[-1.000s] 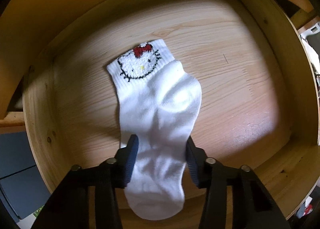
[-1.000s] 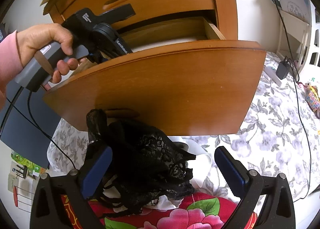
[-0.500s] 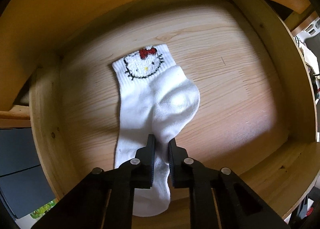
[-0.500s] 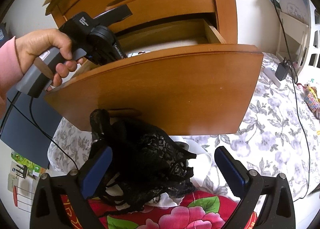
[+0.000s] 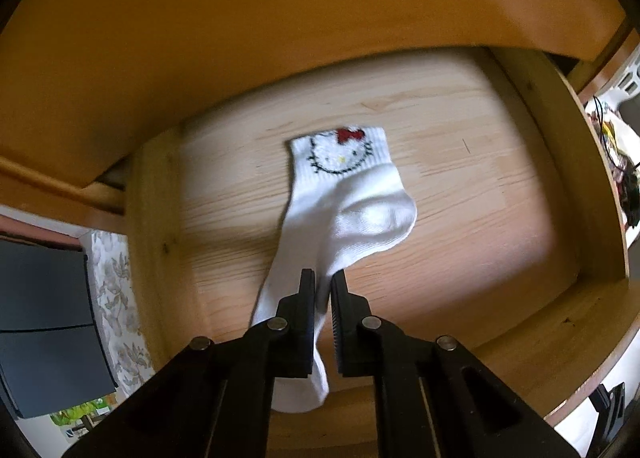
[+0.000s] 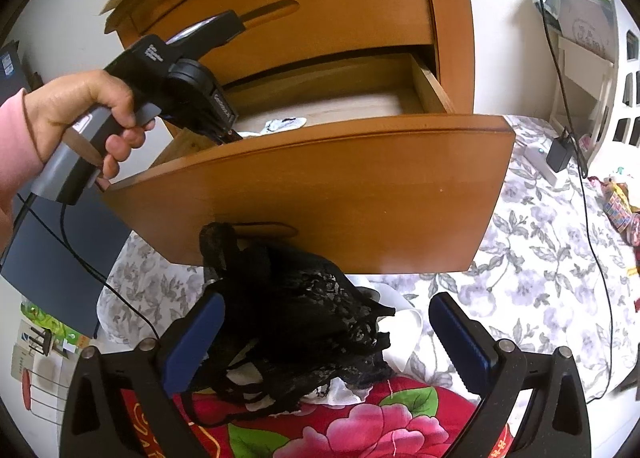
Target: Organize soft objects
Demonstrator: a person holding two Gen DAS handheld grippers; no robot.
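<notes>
- The left claw [image 5: 323, 290] had just been closing, and its pads now pinched a fold of the white sock [image 5: 352, 210] near the foot's middle.
- The sock's cuff, with a cat face and a red bow, lay ahead of that claw on the drawer [image 5: 500, 218] floor; the toe hung back beneath the claw's arms.
- The part at the pads looked lifted while the cuff end seemed to rest on the wood, so I judged the step as repositioning the sock inside the drawer.
- The right claw [image 6: 324, 338] stood wide apart, gripping nothing; black lace underwear [image 6: 296, 318] lay between its fingers, against the left one and clear of the right.
- That garment sat on a small heap over a red floral cloth [image 6: 360, 430], just below the drawer's front panel.
- Next, the left claw would probably need to set the sock down flat and let go.
- The right claw would then have to close on the lace and carry it over the panel.
</notes>
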